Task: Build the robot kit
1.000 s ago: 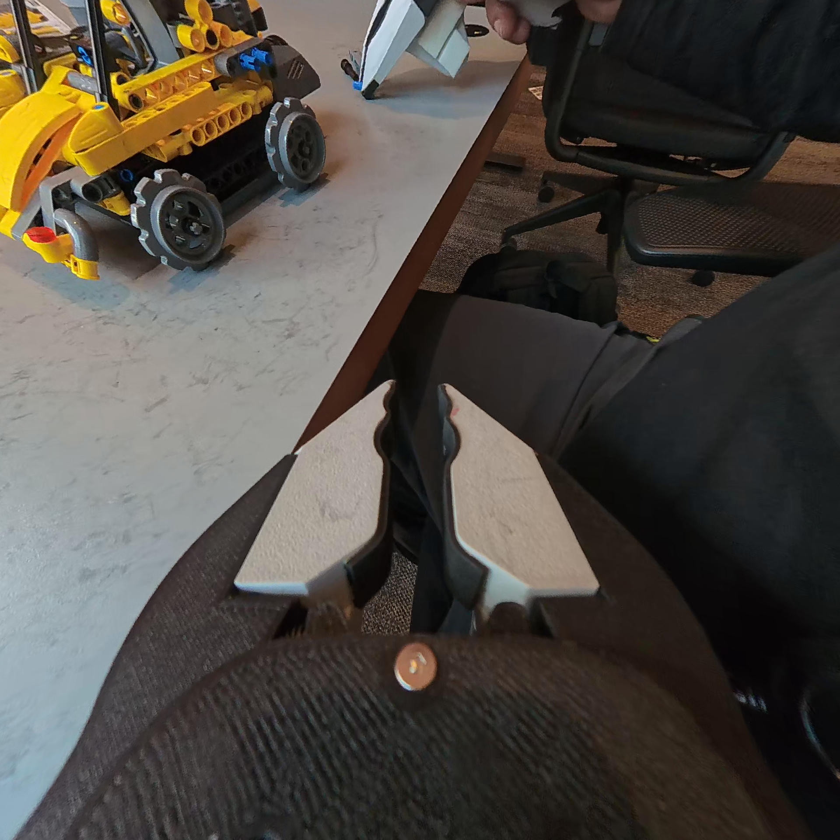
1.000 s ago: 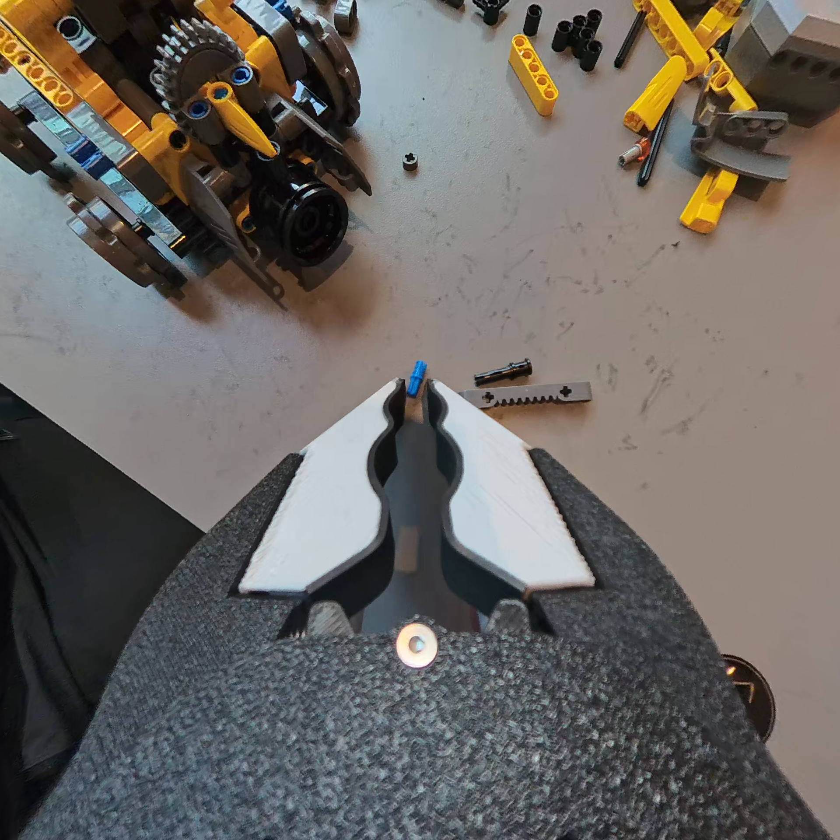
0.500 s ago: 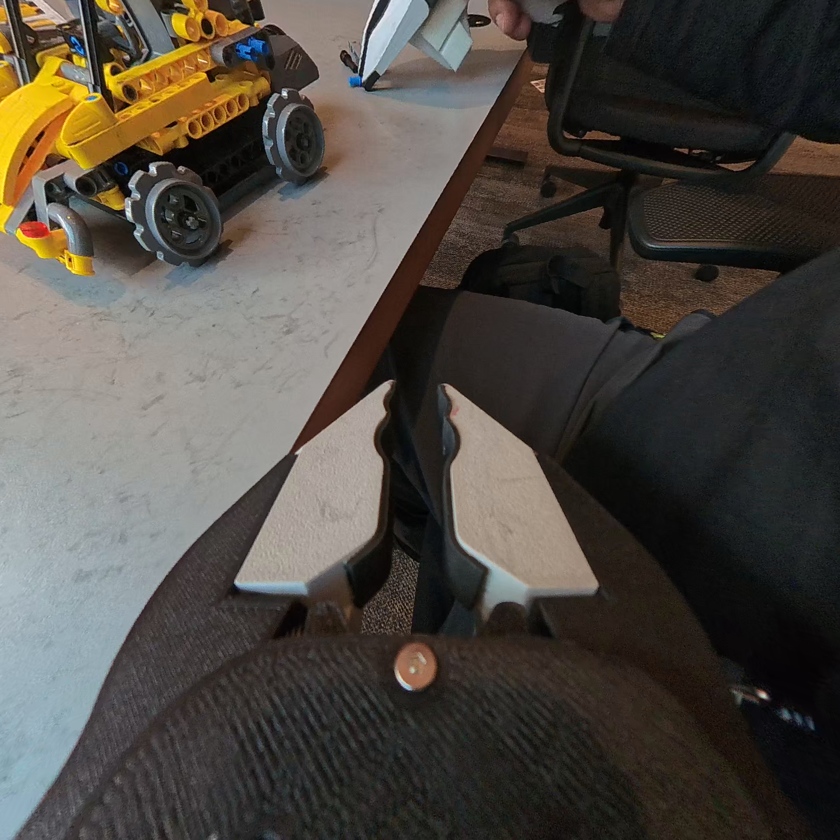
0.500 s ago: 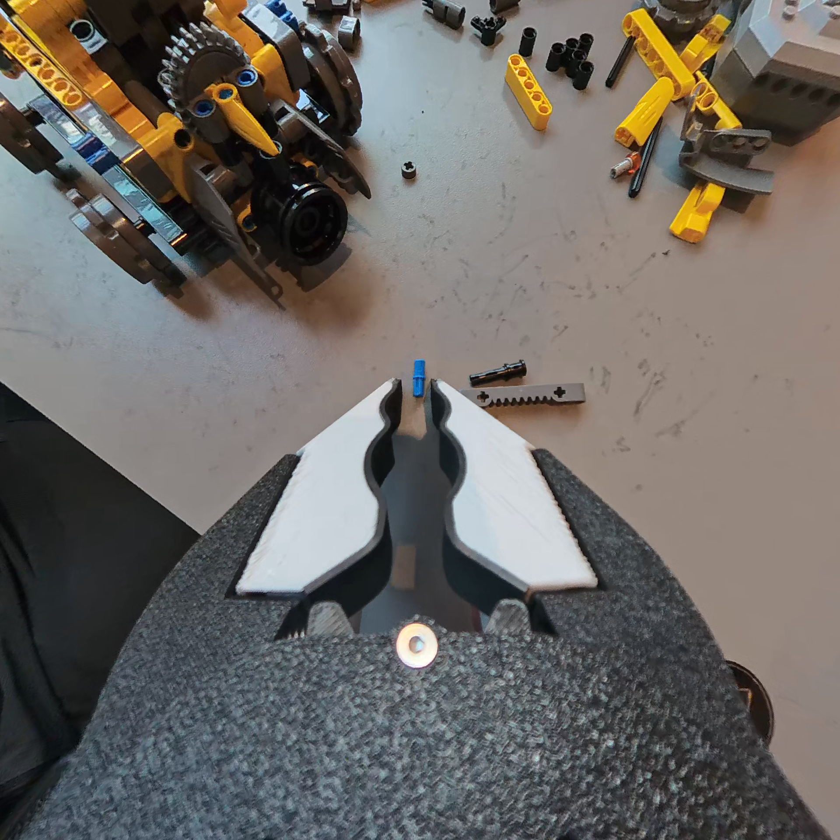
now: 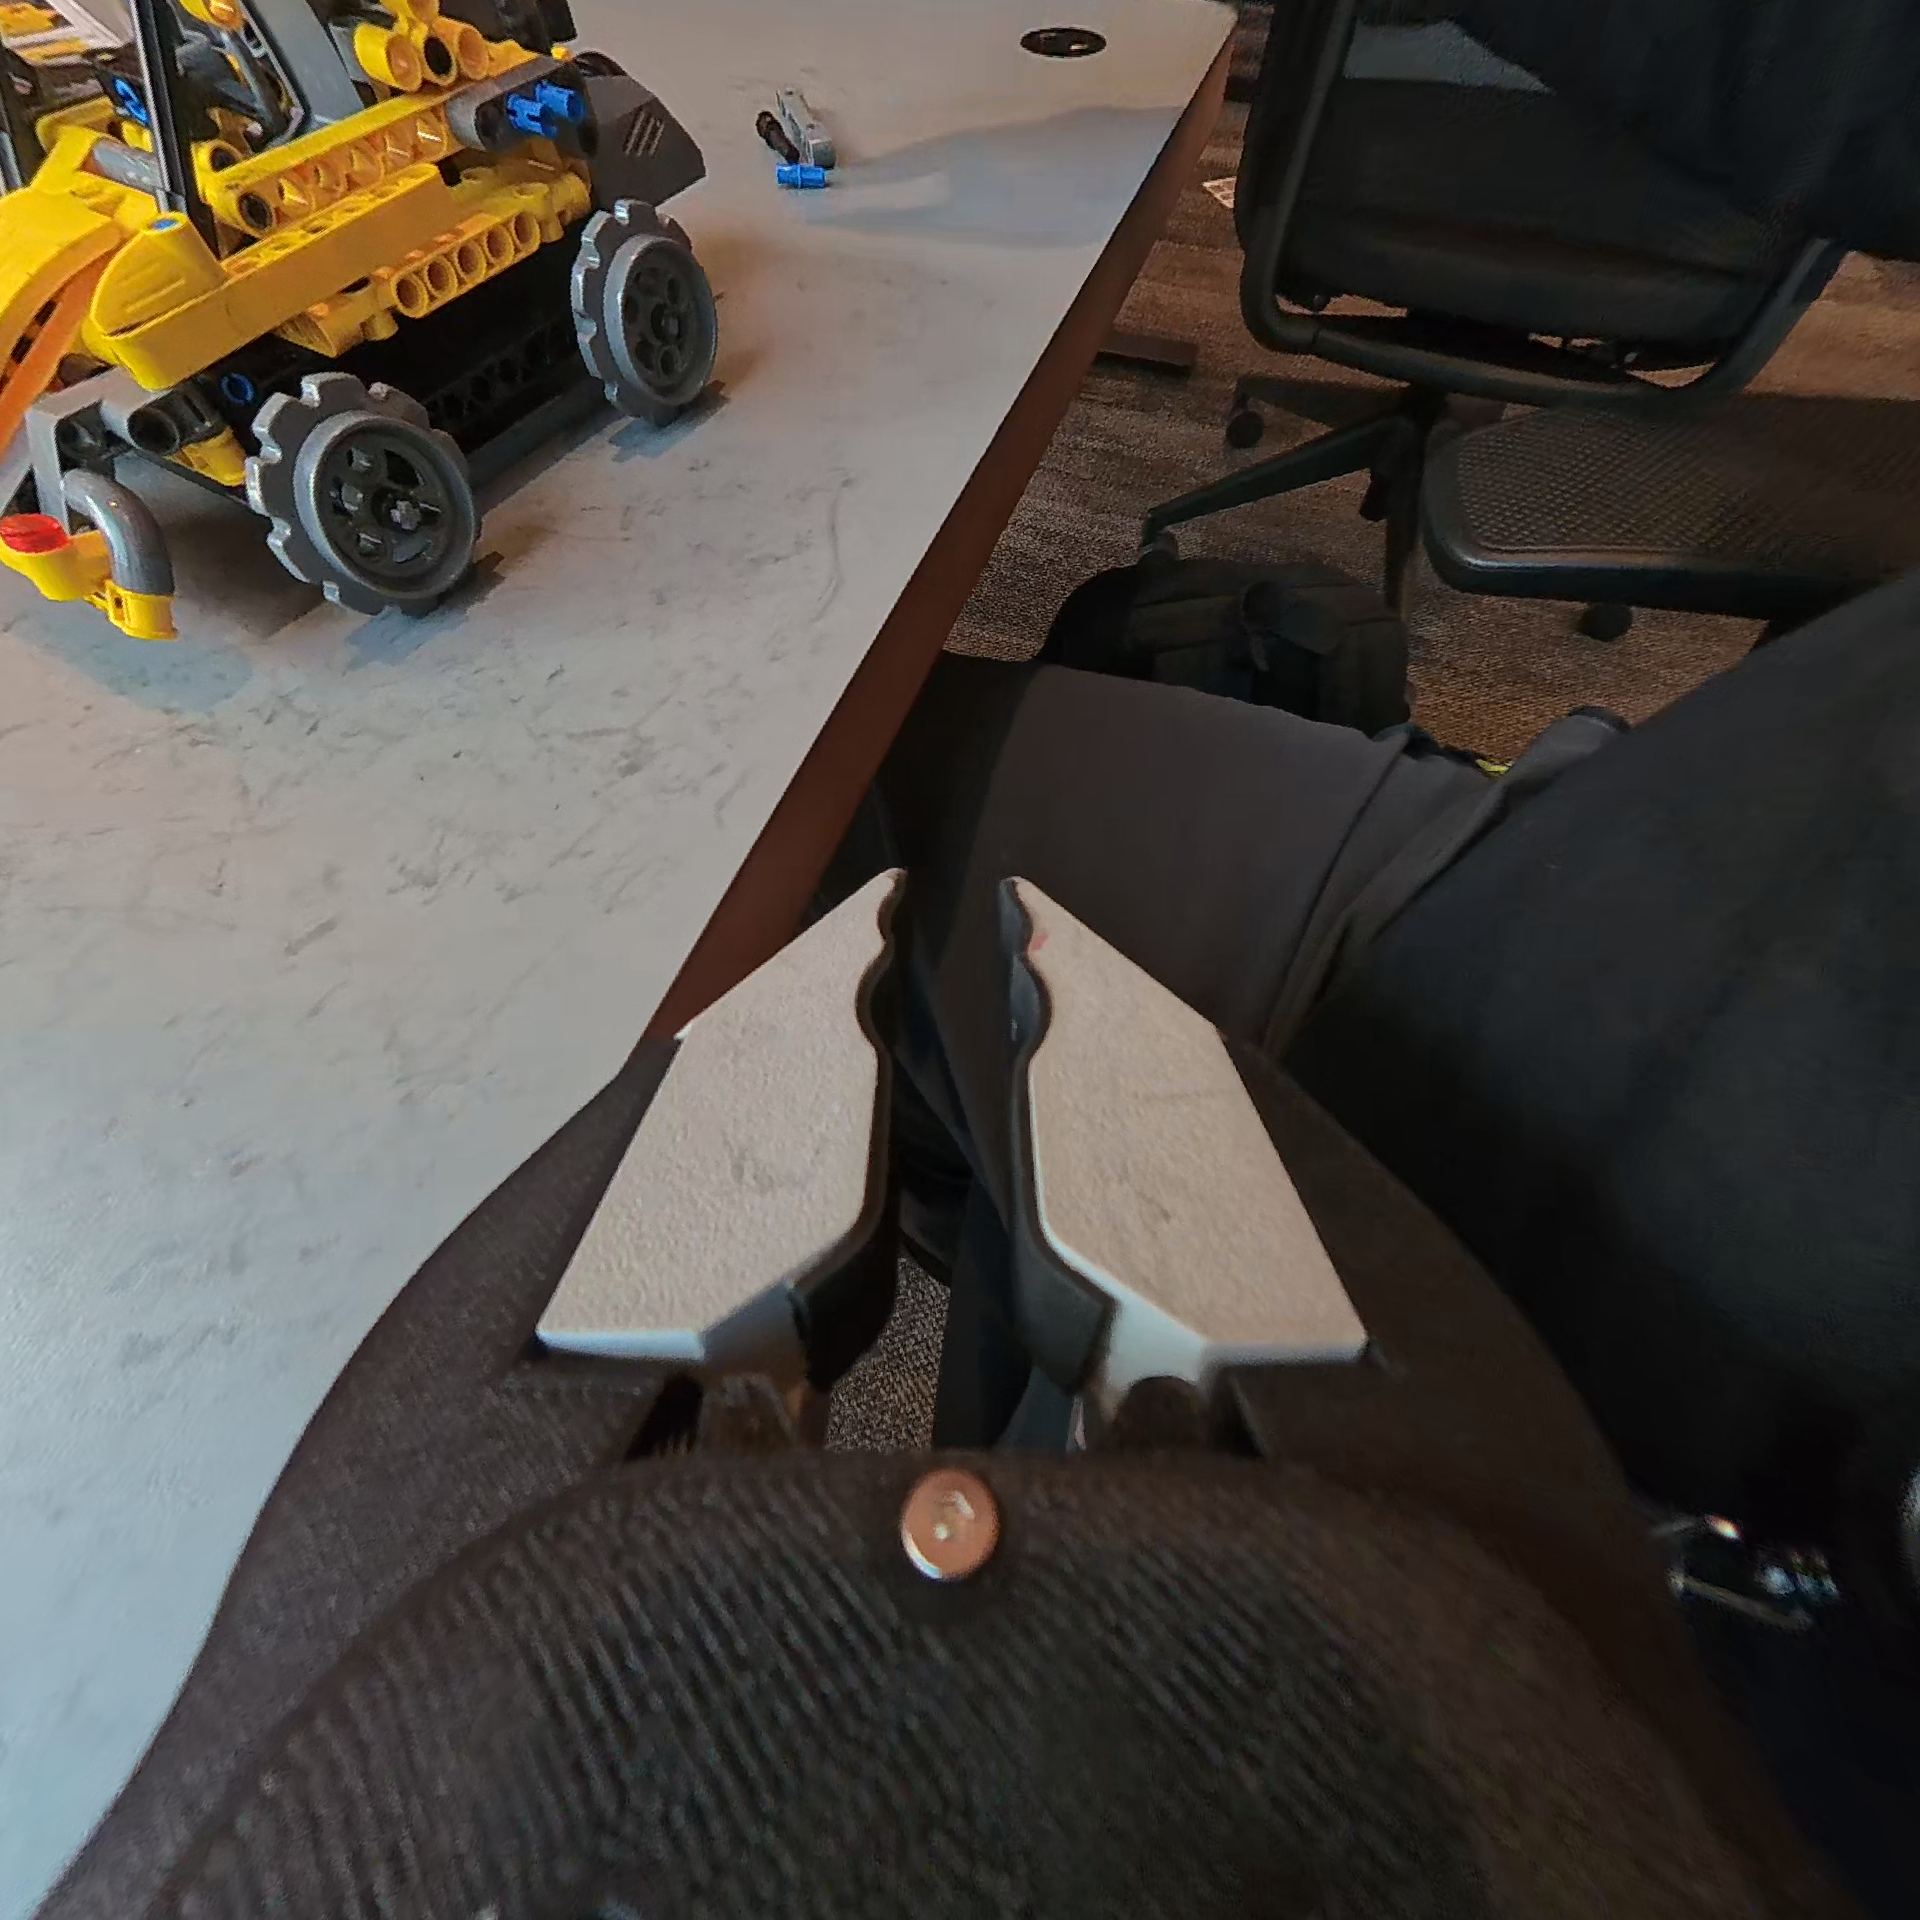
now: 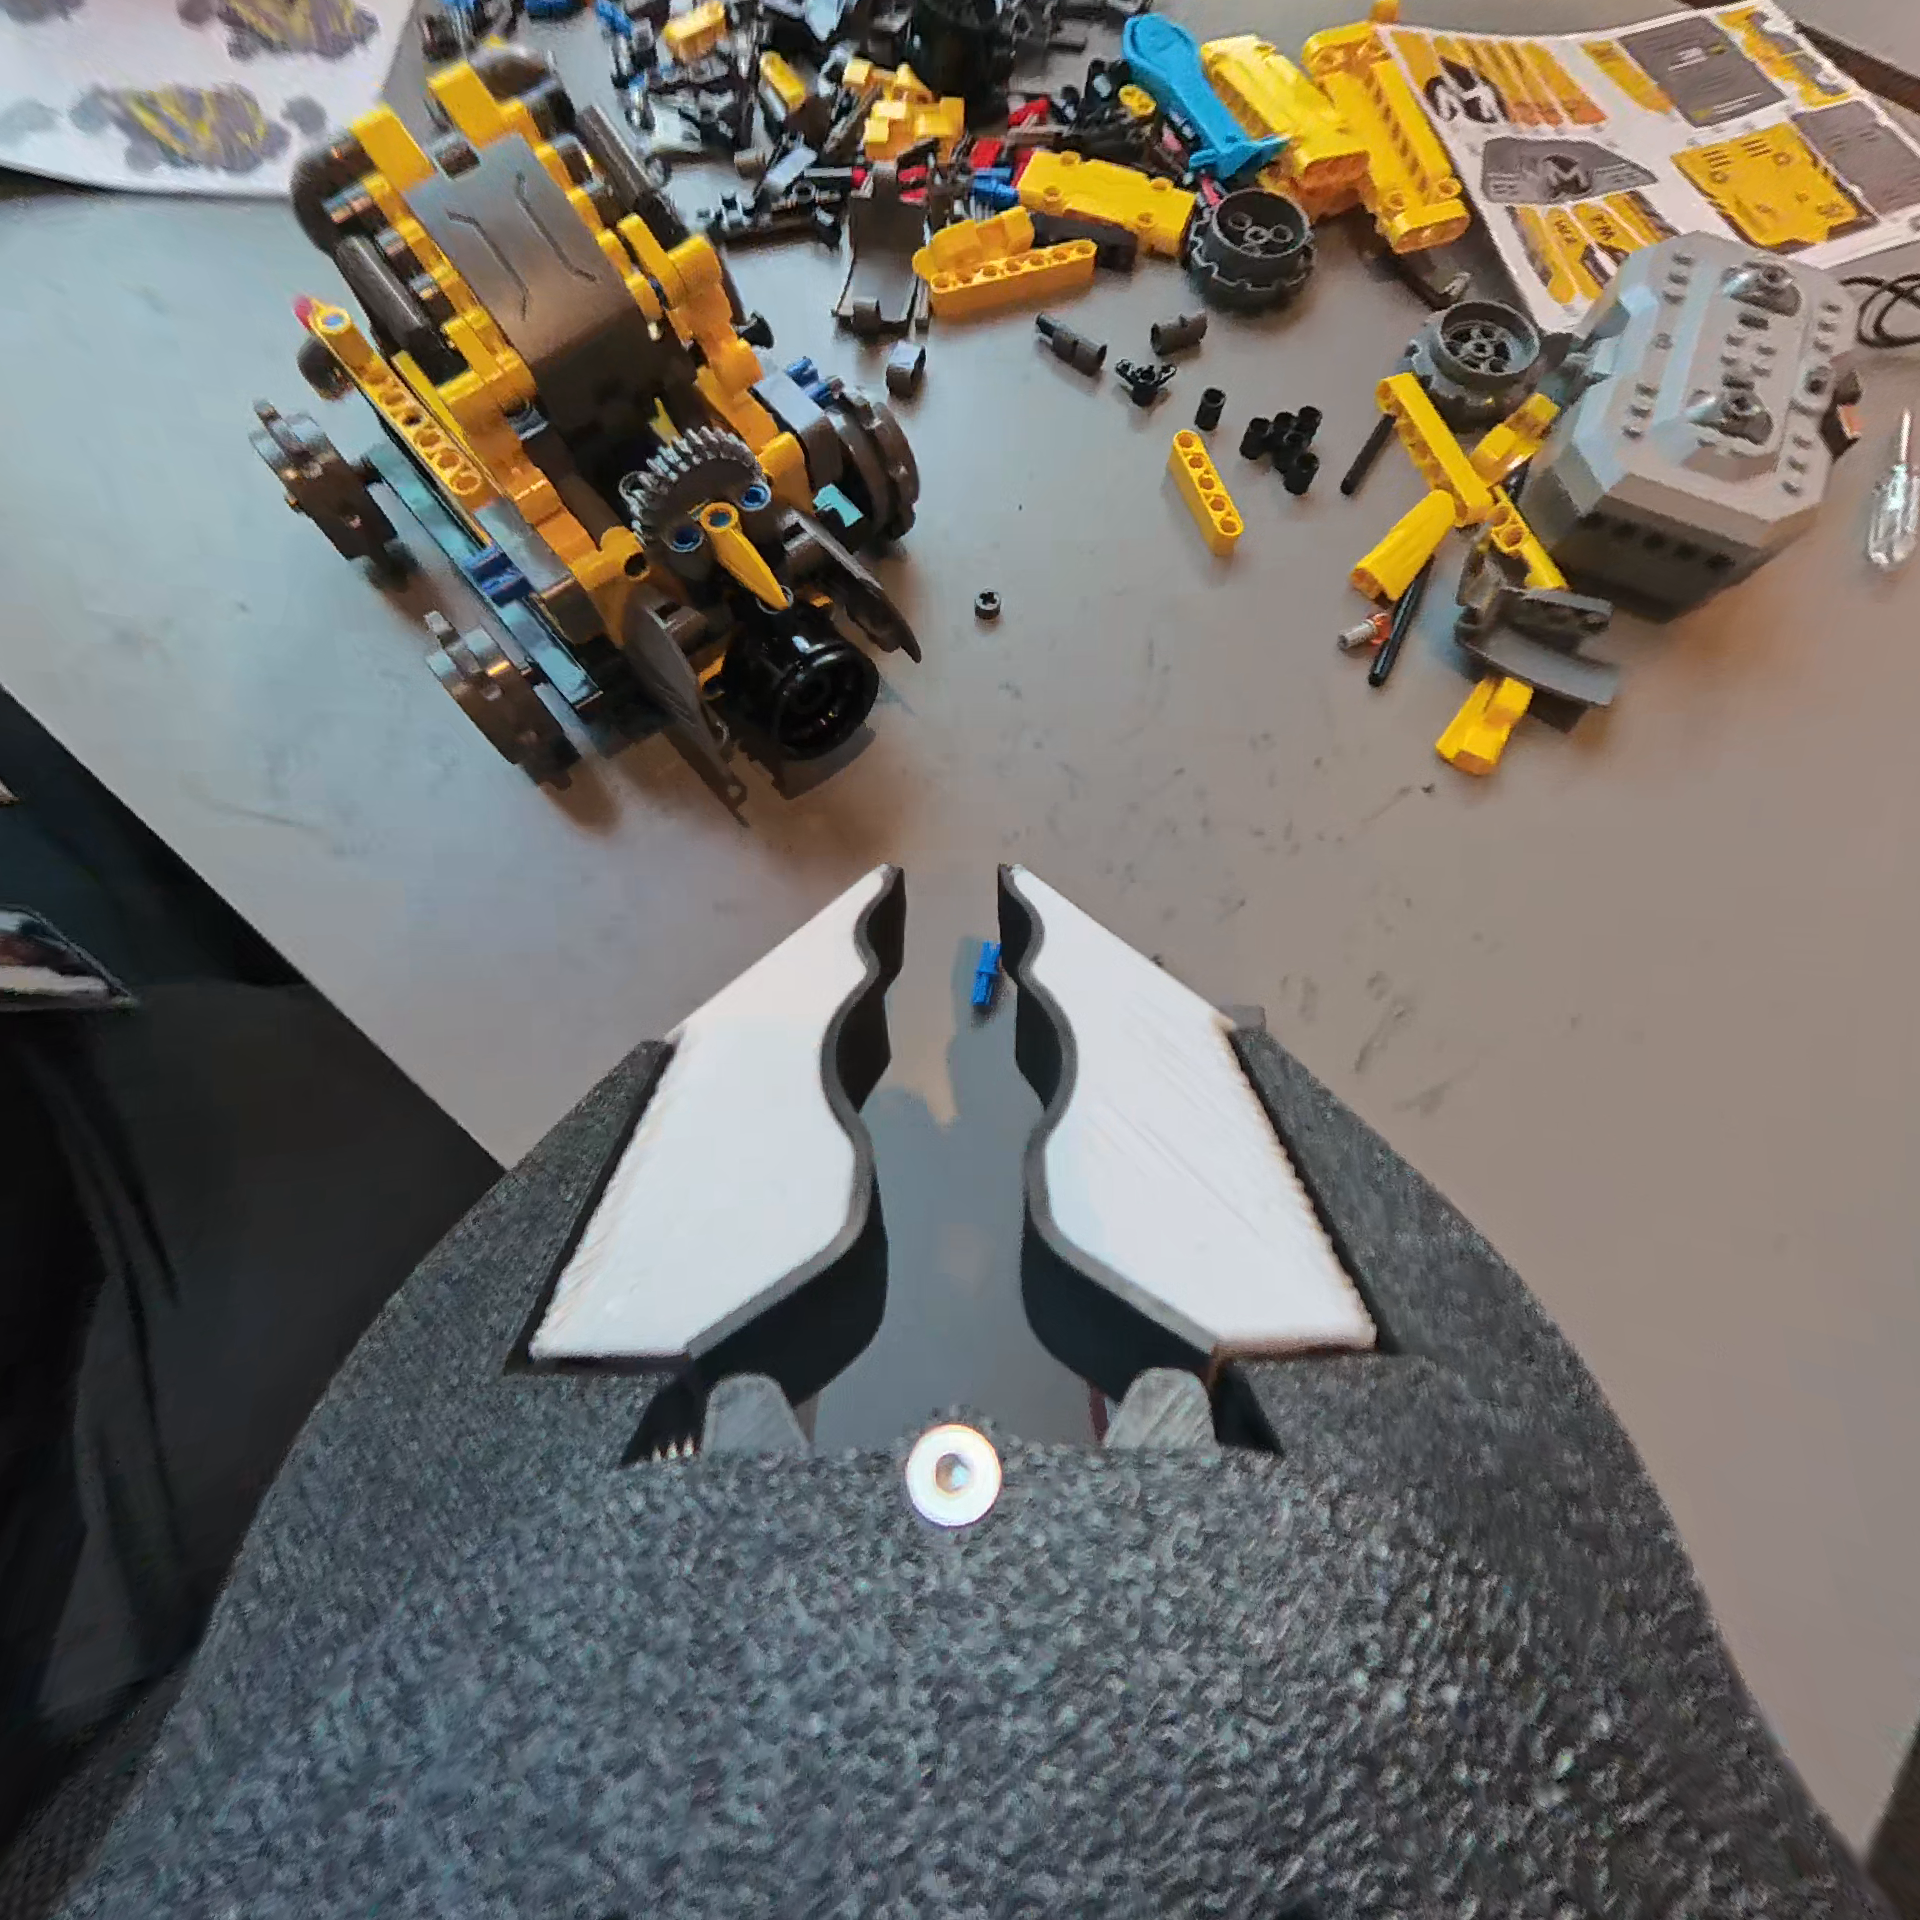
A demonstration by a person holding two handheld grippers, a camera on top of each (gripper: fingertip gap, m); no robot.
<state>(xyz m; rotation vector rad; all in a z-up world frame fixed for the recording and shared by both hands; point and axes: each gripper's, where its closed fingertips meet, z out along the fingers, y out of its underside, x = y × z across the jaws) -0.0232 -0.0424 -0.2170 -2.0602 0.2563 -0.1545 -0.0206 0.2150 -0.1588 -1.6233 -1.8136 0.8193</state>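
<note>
Right gripper (image 6: 951, 883) hanging above tabletop (image 6: 1351, 1195), jaws parted, gripping nothing. Small blue pin (image 6: 985, 972) lying loose on tabletop, seen in gap between fingers, close against right-hand one. Yellow model vehicle (image 6: 582, 499) standing at 11 o'clock; loose parts pile (image 6: 1039, 197) spreading 12 to 2.

Left gripper (image 5: 953, 894) idling off tabletop edge over person's lap (image 5: 1195, 831), jaws apart, empty; probably parked clear of work.

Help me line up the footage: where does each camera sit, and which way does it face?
Left wrist view: on the left gripper, open, off the table's edge, facing along it; the person's dark-clad leg shows.
Right wrist view: on the right gripper, open, above the table, facing down.
Shared: yellow brick vehicle, blue pin.
</note>
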